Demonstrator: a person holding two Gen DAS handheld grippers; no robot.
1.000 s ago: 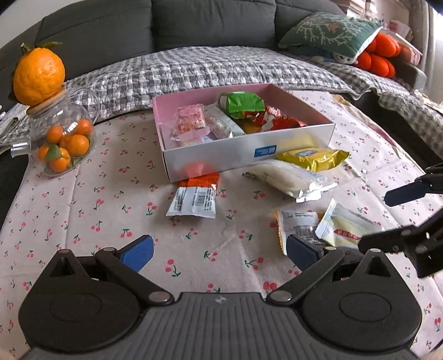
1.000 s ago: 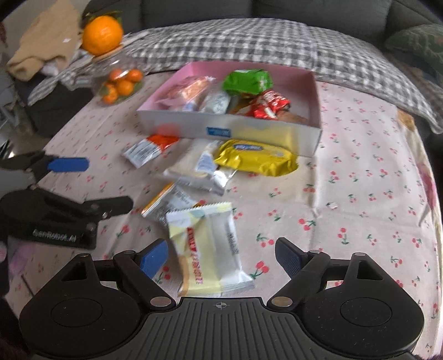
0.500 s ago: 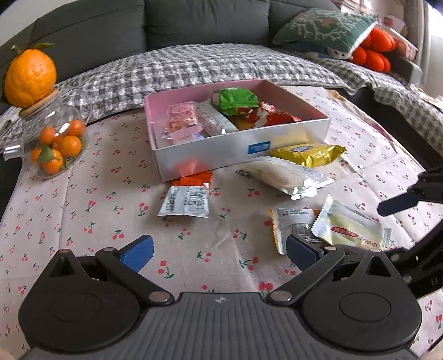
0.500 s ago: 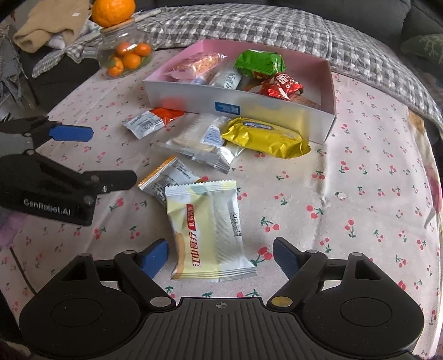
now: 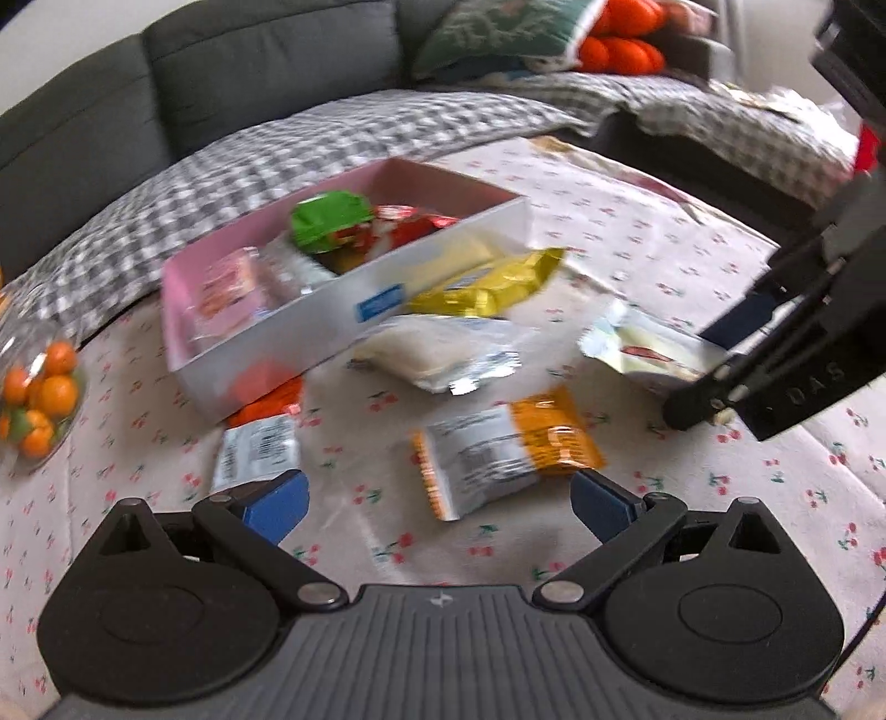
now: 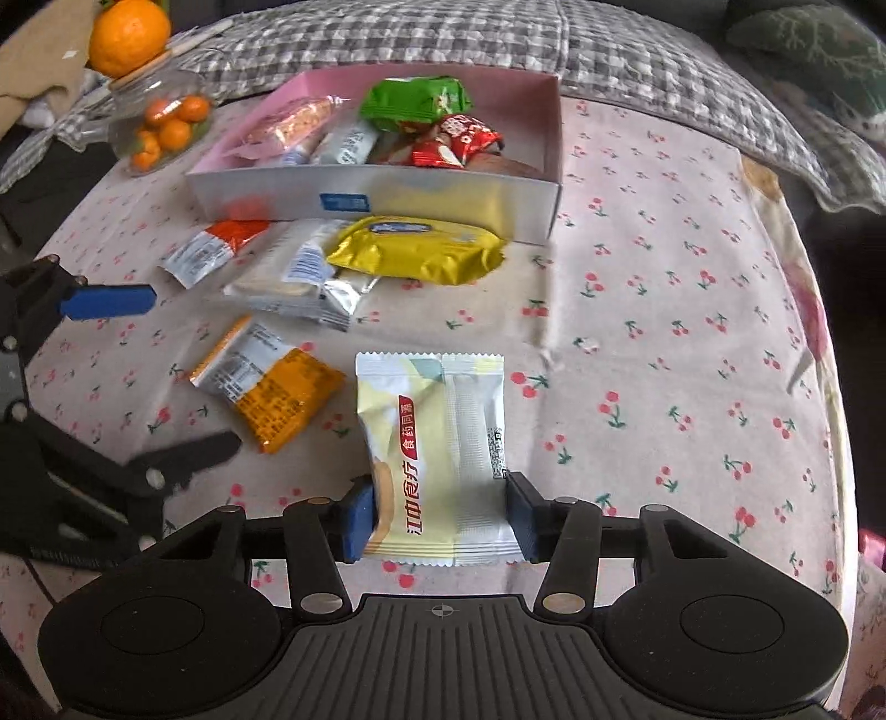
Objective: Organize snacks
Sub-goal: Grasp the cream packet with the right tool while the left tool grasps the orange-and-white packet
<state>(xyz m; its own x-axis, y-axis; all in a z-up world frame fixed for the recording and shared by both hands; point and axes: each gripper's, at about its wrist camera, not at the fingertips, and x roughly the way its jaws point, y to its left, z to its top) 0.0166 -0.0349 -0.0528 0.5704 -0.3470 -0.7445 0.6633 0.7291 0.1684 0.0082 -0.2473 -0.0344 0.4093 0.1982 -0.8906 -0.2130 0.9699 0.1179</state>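
Observation:
A pink-lined box [image 6: 387,188] holding several snacks stands on the cherry-print tablecloth. In front of it lie a yellow packet [image 6: 415,249], a white packet [image 6: 293,271], a red-and-white packet [image 6: 210,246] and an orange packet [image 6: 271,387]. My right gripper [image 6: 440,512] is closing its jaws on a pale yellow packet [image 6: 437,443], and both blue pads touch its sides. The left gripper [image 5: 437,498] is open, just short of the orange packet [image 5: 498,448], which lies flat ahead of its fingers. The pale yellow packet [image 5: 648,354] also shows at the right of the left wrist view.
A glass jar of small oranges [image 6: 160,122], with a big orange on its lid, stands left of the box. A grey sofa [image 5: 249,83] with a checked blanket [image 6: 443,39] and cushions runs behind the table. The table edge curves down the right side.
My right jaws have closed in from wide apart onto the pale yellow packet. The left gripper has shifted right and rolled, so the orange packet now lies ahead between its fingers.

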